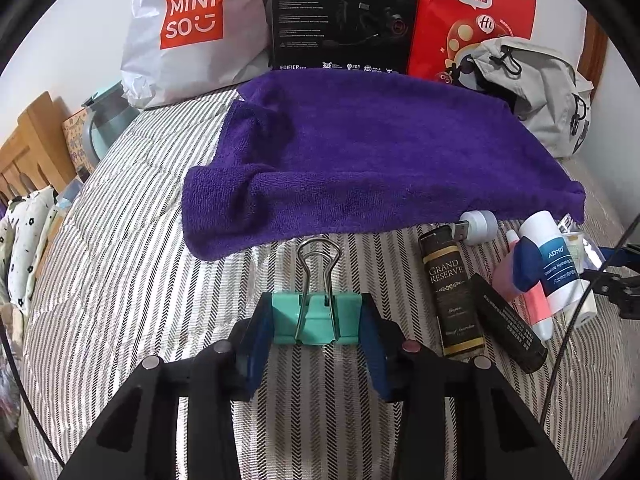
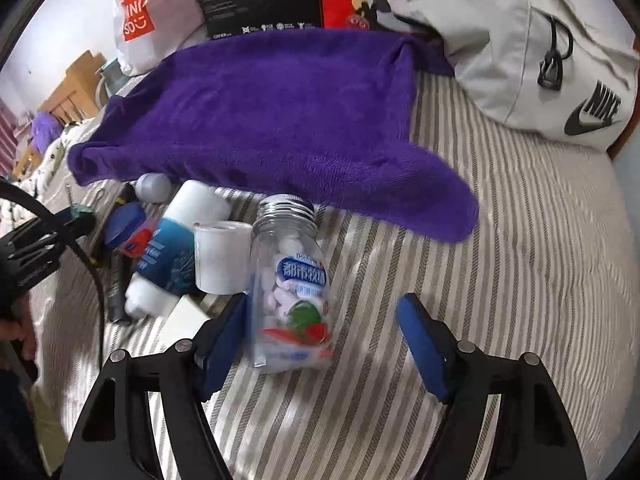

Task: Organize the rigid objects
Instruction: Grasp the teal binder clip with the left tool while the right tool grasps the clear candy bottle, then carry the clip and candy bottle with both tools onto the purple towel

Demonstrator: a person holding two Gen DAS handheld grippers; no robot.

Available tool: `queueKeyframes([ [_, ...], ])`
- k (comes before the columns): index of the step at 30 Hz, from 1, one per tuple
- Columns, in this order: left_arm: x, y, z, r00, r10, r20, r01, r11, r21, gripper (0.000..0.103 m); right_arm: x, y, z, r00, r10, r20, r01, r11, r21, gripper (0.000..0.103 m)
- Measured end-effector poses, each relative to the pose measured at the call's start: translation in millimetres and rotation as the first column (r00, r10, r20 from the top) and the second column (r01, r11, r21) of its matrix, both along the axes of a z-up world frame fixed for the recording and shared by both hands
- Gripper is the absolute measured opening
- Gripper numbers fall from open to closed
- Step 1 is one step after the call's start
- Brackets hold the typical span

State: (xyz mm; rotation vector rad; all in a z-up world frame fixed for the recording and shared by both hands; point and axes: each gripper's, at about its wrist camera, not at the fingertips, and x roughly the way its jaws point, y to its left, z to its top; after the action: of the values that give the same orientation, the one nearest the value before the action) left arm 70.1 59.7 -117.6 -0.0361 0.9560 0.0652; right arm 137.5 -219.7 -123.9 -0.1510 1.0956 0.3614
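My left gripper (image 1: 316,318) is shut on a teal binder clip (image 1: 316,322), whose wire handles point toward the purple towel (image 1: 360,160). To its right lie a black "Grand Reserve" box (image 1: 454,296), a black tube (image 1: 508,328), a white USB plug (image 1: 478,226), a pink tube (image 1: 520,280) and a white ADMD tube (image 1: 556,264). My right gripper (image 2: 324,304) is open around a clear candy bottle (image 2: 292,280) with a silver cap. The bottle sits close to the left finger, well apart from the right one. Beside it are a white cylinder (image 2: 220,258) and a blue-and-white tube (image 2: 168,256).
Everything rests on a striped bed cover (image 2: 500,260). At the back stand a Miniso bag (image 1: 188,28), a black Edifier box (image 1: 344,12) and a red bag (image 1: 476,8). A grey Nike backpack (image 2: 540,48) fills the back right. A wooden headboard (image 1: 32,144) is at the left.
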Motion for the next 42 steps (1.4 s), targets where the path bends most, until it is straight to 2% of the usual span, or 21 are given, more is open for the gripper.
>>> queueKeyframes([
  [2,0.4,-2.1,0.3,1.0,0.0,0.001,0.0,1.0,0.002,0.039,1.2,8.5,-2.4,0.999,0.021,0.034,-0.02,0.999,-0.047,0.07],
  [3,0.3,-0.2,0.2,1.0,0.003,0.0,-0.003,1.0,0.0,0.039,1.4,10.5,-2.8,0.999,0.03,0.044,-0.028,0.999,-0.045,0.064],
  [5,-0.1,-0.4,0.4,1.0,0.011,0.003,-0.011,1.0,0.001,0.039,2.2,13.1,-2.4,0.998,0.039,0.043,-0.037,0.999,-0.037,0.059],
  [7,-0.4,0.0,0.4,1.0,0.006,0.007,-0.006,1.0,0.004,0.039,2.5,9.6,-1.8,0.999,0.031,0.041,-0.03,0.999,-0.033,0.051],
  [8,-0.8,0.5,0.6,1.0,0.0,0.007,0.0,1.0,0.001,0.039,2.4,6.1,-0.6,0.999,0.023,0.035,-0.021,0.999,-0.032,0.043],
  [12,-0.9,3.8,1.2,1.0,-0.022,-0.005,0.022,1.0,-0.011,0.039,-3.7,-9.4,2.6,1.0,0.0,-0.001,0.0,0.999,-0.041,0.043],
  [22,-1.2,1.5,0.3,0.999,-0.032,0.006,0.032,0.999,0.006,0.039,-5.1,-4.9,1.9,1.0,-0.017,0.01,0.017,0.998,-0.053,0.044],
  [27,1.9,2.9,1.8,0.999,-0.036,-0.016,0.036,0.999,-0.006,0.039,-15.1,-18.2,3.4,1.0,-0.003,-0.022,0.003,1.0,-0.001,0.041],
  [30,2.3,6.3,3.4,0.999,-0.048,-0.02,0.047,0.999,-0.026,0.039,-20.8,-30.9,6.8,0.998,-0.015,-0.058,0.019,0.997,0.069,0.041],
  [35,-0.6,12.7,10.0,0.999,-0.039,-0.025,0.036,0.995,-0.09,0.039,-32.0,-40.8,15.1,0.999,-0.032,-0.041,0.035,0.996,0.083,0.041],
  [39,-7.5,13.2,19.8,0.999,-0.039,-0.014,0.037,0.996,-0.087,0.039,-37.4,-42.9,29.4,1.0,-0.016,-0.018,0.018,0.992,0.123,0.04],
  [42,-8.5,11.4,22.5,0.999,-0.041,-0.018,0.039,0.996,-0.075,0.039,-33.7,-38.9,23.6,1.0,-0.011,-0.023,0.013,0.996,0.09,0.04],
])
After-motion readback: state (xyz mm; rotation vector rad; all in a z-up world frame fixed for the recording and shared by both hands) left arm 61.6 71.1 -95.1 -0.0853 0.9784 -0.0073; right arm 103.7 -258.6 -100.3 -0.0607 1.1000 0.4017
